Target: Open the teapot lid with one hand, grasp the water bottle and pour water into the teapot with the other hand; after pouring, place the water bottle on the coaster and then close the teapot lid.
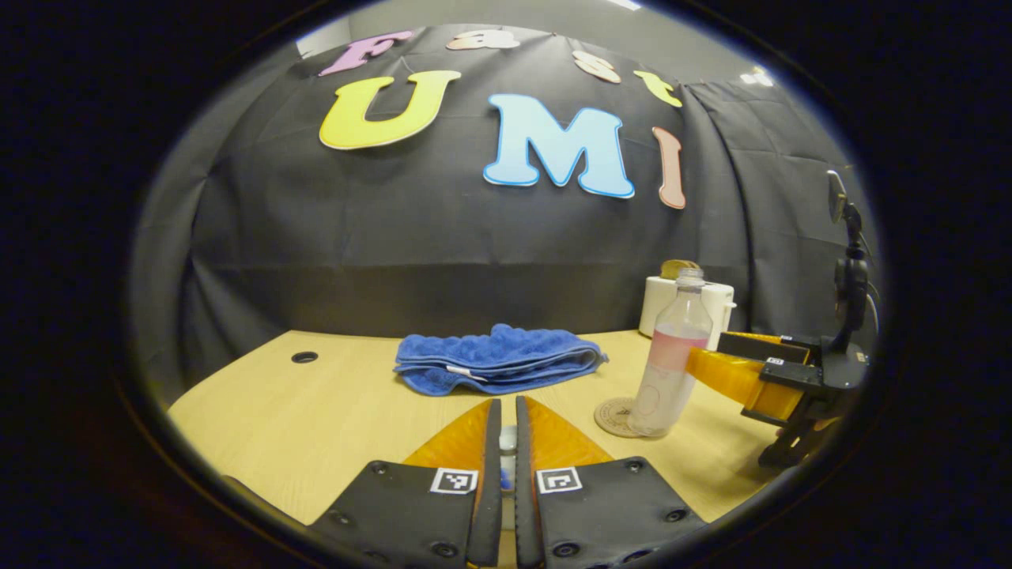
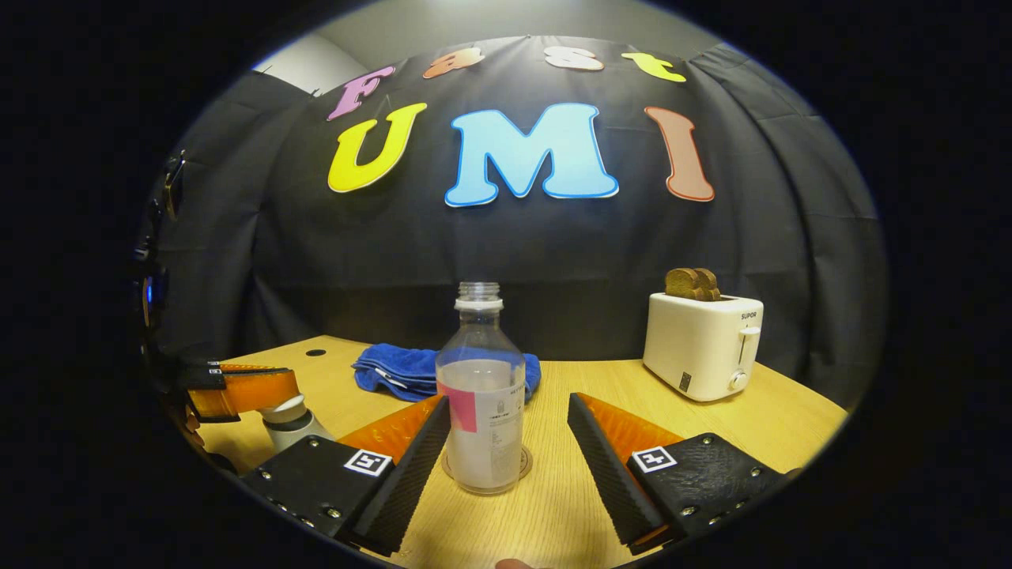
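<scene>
"SUPOR" printed on the white toaster (image 2: 703, 345), bottle label unreadable

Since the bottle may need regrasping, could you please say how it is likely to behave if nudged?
The water bottle stands tall and narrow on the coaster, so a high push would probably tip it. It looks partly filled and uncapped, so tipping would likely spill. Its smooth clear wall may be slippery.

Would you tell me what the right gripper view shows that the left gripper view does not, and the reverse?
Right gripper view: the teapot body beneath the left gripper, and the right gripper open, a finger on either side of the water bottle. Left gripper view: a close look at the teapot lid pinched between the left gripper's nearly shut fingers. Shared: the bottle standing on the coaster, the blue towel, the toaster with bread, the table.
</scene>
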Available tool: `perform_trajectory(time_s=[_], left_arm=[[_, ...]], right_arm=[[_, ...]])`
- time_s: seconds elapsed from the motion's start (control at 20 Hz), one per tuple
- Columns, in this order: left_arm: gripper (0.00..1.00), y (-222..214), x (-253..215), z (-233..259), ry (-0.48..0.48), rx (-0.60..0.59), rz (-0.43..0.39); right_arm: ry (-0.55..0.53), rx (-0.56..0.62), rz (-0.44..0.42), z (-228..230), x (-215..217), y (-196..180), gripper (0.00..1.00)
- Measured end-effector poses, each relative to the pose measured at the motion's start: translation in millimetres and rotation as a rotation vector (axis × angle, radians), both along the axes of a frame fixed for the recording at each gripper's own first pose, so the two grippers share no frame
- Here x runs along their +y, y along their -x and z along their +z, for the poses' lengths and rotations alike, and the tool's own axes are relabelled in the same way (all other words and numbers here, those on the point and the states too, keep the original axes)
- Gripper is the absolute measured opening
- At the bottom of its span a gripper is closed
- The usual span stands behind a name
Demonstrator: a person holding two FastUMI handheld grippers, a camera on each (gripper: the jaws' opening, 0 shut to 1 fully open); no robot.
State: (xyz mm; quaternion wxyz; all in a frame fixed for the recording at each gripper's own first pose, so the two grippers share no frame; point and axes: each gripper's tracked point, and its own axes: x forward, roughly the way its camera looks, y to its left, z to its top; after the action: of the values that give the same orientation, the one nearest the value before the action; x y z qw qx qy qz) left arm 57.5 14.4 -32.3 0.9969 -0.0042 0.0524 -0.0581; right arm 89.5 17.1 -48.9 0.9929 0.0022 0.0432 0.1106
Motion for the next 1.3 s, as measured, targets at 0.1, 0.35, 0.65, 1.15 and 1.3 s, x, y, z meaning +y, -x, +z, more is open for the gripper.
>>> perform_trajectory(time_s=[0.1,0.35,0.65,1.15,1.3], left_arm=[[0.14,0,-2,-4,-0.010,0.007,-0.002],[0.14,-1,-4,-11,-0.011,0.017,-0.001],[0.21,1,-6,-13,-0.057,0.003,0.011],[0.55,7,0,-2,0.029,-0.027,0.013],[0.54,10,3,6,0.046,-0.052,0.011]], right_arm=[[0.012,0.022,-0.002,-9,1,-2,0.94],[0.012,0.028,0.006,-10,3,-2,0.95],[0.031,0.035,0.031,-17,14,-3,0.95],[0.049,0.039,0.021,-21,16,-5,0.95],[0.018,0.014,0.024,-13,16,3,0.95]])
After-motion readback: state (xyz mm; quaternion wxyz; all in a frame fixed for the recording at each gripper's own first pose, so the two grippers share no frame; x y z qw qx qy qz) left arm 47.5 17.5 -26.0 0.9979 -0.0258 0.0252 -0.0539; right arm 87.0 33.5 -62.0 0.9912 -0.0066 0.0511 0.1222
